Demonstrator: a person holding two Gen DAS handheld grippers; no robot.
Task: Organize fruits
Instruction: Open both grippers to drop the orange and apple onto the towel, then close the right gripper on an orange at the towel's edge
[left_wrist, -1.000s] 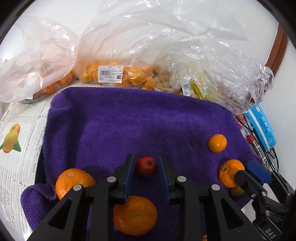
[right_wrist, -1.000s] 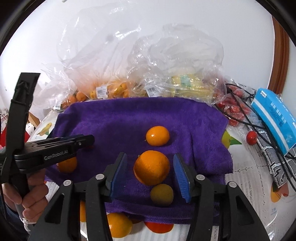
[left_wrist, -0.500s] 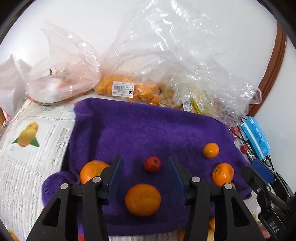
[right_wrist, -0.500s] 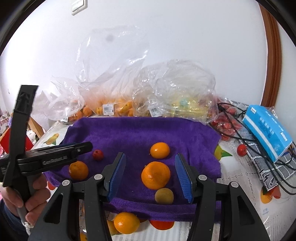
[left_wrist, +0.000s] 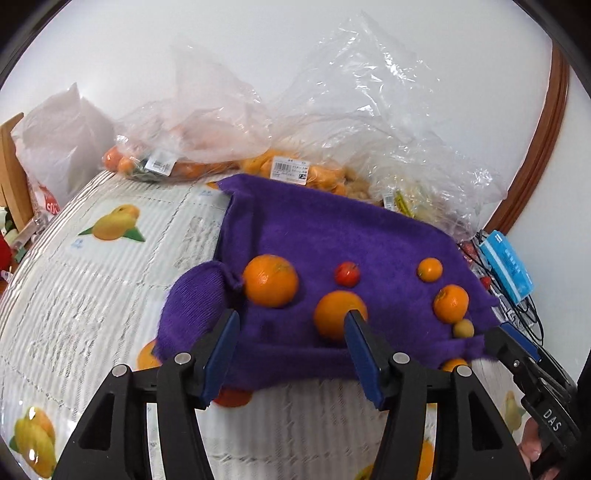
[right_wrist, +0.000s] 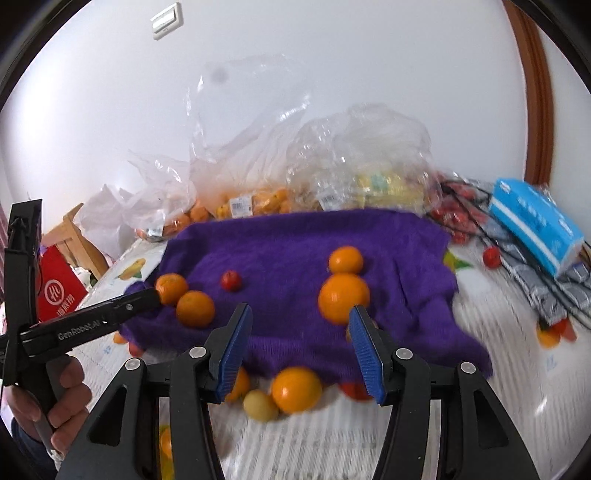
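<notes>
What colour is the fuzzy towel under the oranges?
Purple; the towel shows best in the left wrist view.

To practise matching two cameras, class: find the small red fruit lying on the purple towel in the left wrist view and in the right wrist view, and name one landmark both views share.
Left wrist view: the small red fruit lies just right of centre, above the gripper's fingers.
Right wrist view: it lies left of centre, right of two oranges.
Shared landmark: the purple towel under it.

Left tool (left_wrist: 290, 332) and right tool (right_wrist: 301, 326) both sit low in frame, jaws spread wide, gripping nothing
</notes>
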